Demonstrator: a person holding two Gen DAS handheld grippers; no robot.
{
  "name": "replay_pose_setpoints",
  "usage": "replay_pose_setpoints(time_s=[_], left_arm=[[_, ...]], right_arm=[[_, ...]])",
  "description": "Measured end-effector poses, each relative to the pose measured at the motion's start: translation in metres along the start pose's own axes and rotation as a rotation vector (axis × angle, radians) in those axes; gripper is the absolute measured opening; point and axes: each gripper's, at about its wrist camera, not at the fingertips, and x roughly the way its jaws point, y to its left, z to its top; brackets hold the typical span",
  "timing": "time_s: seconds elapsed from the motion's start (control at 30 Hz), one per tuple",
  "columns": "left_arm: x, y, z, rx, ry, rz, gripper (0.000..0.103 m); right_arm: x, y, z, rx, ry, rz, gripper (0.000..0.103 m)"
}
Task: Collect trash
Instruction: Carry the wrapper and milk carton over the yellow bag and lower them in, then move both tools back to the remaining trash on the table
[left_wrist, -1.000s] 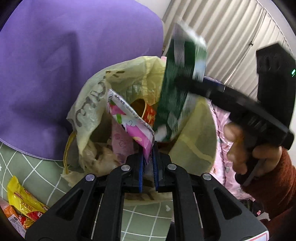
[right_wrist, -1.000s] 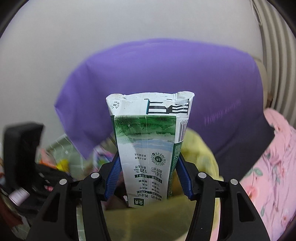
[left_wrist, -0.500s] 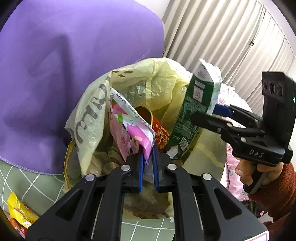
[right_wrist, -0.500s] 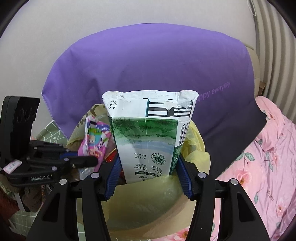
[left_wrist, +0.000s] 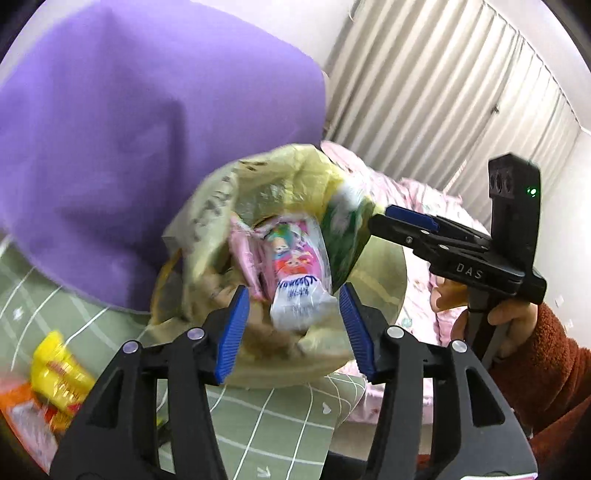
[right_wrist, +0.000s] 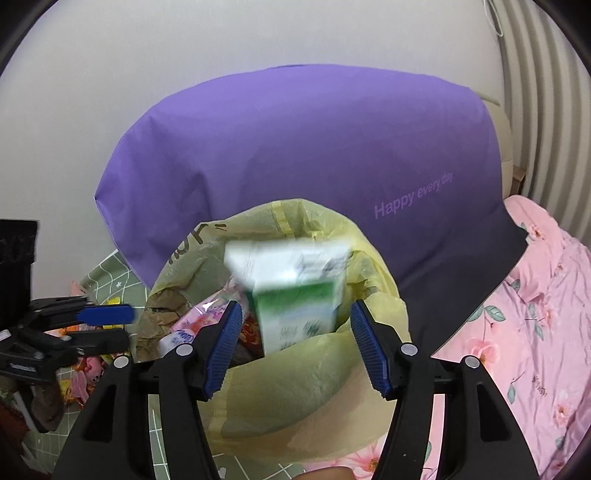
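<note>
A yellow plastic trash bag stands open on the bed. My left gripper is open just above its mouth; a pink snack wrapper lies loose in the bag between the fingers. My right gripper is open over the bag; a green and white milk carton, blurred, is free of the pads and tilted inside the bag. It also shows blurred in the left wrist view. The right gripper shows there, and the left gripper in the right wrist view.
A large purple pillow stands behind the bag. A yellow snack packet and an orange wrapper lie on the green checked sheet. A pink floral blanket is at the right. Pleated curtains hang behind.
Both grippers have opened. The left let go of the pink wrapper, which sank into the bag. The right let go of the milk carton, which is dropping into the bag.
</note>
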Motion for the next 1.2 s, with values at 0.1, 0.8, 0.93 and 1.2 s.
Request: replay_pose_setpoints(time_s=[0.1,0.8,0.93,1.2], left_arm=[[-0.025,0.010,-0.011,-0.025,-0.054,0.069,0.049],[-0.165,0.152,-0.171,-0.464,-0.140,0.555,0.049],[-0.182,0.159,-0.203,-0.528,-0.123,0.595,0.049],[-0.201,0.162,-0.246,-0.629,-0.137,0.619,0.049]], right_arm=[[-0.010,0.005,0.000,-0.006,-0.025,-0.011,0.060],[0.008,0.133,-0.042,-0.221,0.048,0.241,0.061],[0.027,0.159,-0.058,-0.279,0.125,0.281,0.061],[0.042,0.193,-0.069,-0.358,0.151,0.332,0.061]])
